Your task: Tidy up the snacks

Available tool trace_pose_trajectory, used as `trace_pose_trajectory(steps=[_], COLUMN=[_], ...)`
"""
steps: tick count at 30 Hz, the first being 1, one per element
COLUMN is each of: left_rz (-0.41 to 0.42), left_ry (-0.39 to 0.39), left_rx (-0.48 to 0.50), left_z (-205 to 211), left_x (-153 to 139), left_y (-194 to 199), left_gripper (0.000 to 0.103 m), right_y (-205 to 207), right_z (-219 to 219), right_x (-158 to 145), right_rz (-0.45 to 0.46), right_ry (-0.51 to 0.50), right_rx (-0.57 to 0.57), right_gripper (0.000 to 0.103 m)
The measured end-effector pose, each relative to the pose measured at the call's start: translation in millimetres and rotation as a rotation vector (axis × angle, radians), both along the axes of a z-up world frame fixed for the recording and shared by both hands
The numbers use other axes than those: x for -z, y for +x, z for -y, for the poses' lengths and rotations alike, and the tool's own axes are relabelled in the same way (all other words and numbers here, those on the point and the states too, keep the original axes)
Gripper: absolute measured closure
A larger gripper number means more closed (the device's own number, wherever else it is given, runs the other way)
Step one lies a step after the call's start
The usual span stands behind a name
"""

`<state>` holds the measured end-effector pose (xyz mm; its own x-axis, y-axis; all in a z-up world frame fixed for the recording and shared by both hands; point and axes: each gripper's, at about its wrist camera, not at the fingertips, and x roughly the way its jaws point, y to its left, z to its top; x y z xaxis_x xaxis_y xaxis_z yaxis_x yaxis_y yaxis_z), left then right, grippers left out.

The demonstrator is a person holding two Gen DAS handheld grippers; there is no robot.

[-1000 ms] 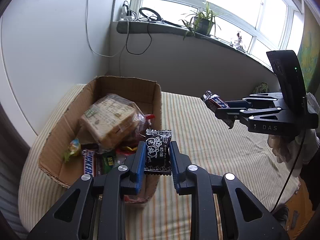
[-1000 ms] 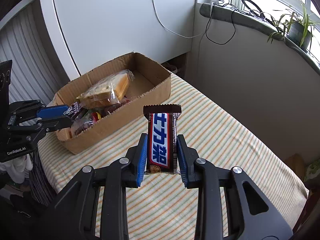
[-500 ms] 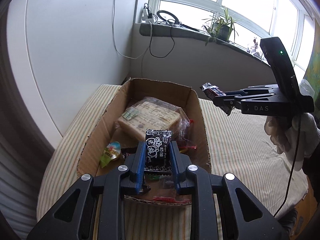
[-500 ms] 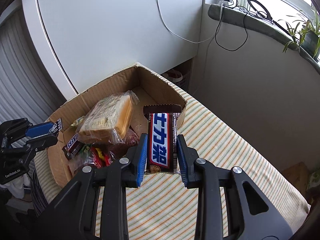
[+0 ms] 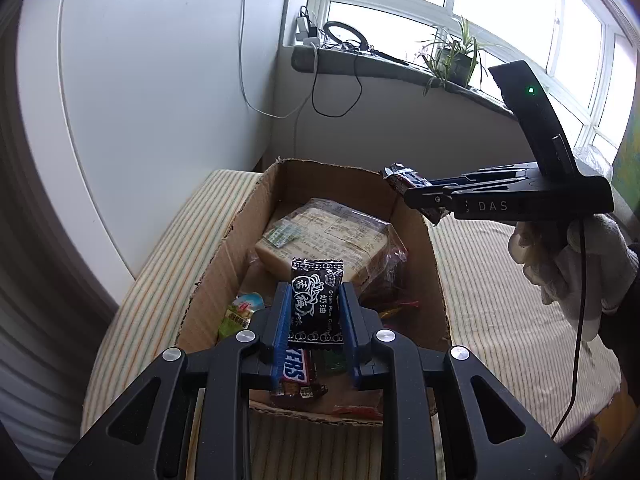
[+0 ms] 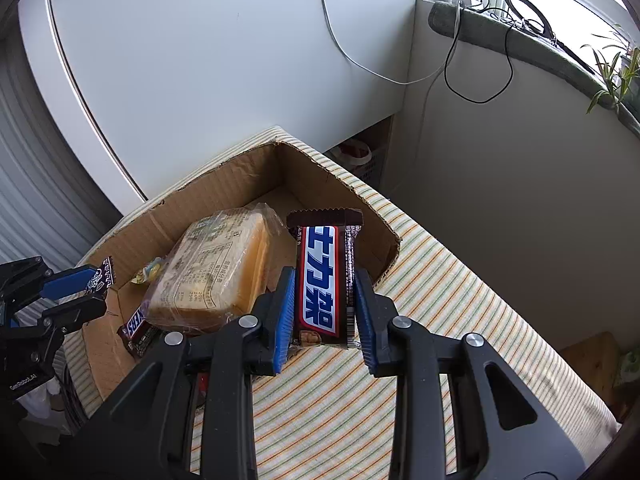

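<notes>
The left gripper (image 5: 314, 316) hangs above the near end of the cardboard box (image 5: 430, 256), pointing toward 12 o'clock. The right gripper (image 6: 324, 308) reaches in level from 3 o'clock, over the box's right wall, carried by a white-gloved hand (image 5: 568, 264).

The box sits on a striped cloth (image 6: 440, 280). Inside lie a wrapped bread loaf (image 5: 324, 240) at the middle, a Snickers bar (image 5: 296, 368) at 6 o'clock, a small green packet (image 5: 240, 312) at 7 o'clock and red wrappers (image 5: 396, 304) under the loaf's right side. A windowsill with a potted plant (image 5: 452, 60) lies beyond. The loaf fills most of the floor beneath both tools.

The left gripper's blue pads (image 5: 282, 320) are closed narrowly on a black plum-candy packet (image 5: 316, 304), held upright above the Snickers bar. The right gripper's pads (image 6: 282, 312) clamp a chocolate bar (image 6: 325, 280) by its long edges, upright.
</notes>
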<state>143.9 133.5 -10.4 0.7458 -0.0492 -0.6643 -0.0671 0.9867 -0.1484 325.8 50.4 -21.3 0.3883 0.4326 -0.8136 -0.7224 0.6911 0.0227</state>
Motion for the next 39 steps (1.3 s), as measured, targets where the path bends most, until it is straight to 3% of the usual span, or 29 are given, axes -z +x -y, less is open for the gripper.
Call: trace_pose_trajectory(steps=[14,15,19,24,39], left_rz=[-0.007,-0.007,-0.003,0.003,0.029], left_ry=[-0.003,-0.003,-0.006,-0.004,0.009], left_rx=[-0.025,-0.027,-0.034,-0.032,-0.061], left_z=[-7,-7,-8,-6,-1], left_x=[-1,-1,-1,-2,-12], left_y=[3,4,4,3,-9], left_gripper=[0.079,0.076,0.064,0.051,0.033], right_y=[4,4,-2,-6,-31], right_z=[-14,-14,-13,-11,8], right_x=[7,6,3,-3,-25], right_rz=[0.009,0.010,0.045,0.063,0.104], right_ry=[-0.014,-0.015,-0.008,-0.004,0.037], right_rx=[0.007,0.006,0.003,0.005,0.019], right_gripper=[0.073,0.071,0.034,0.021,0.018])
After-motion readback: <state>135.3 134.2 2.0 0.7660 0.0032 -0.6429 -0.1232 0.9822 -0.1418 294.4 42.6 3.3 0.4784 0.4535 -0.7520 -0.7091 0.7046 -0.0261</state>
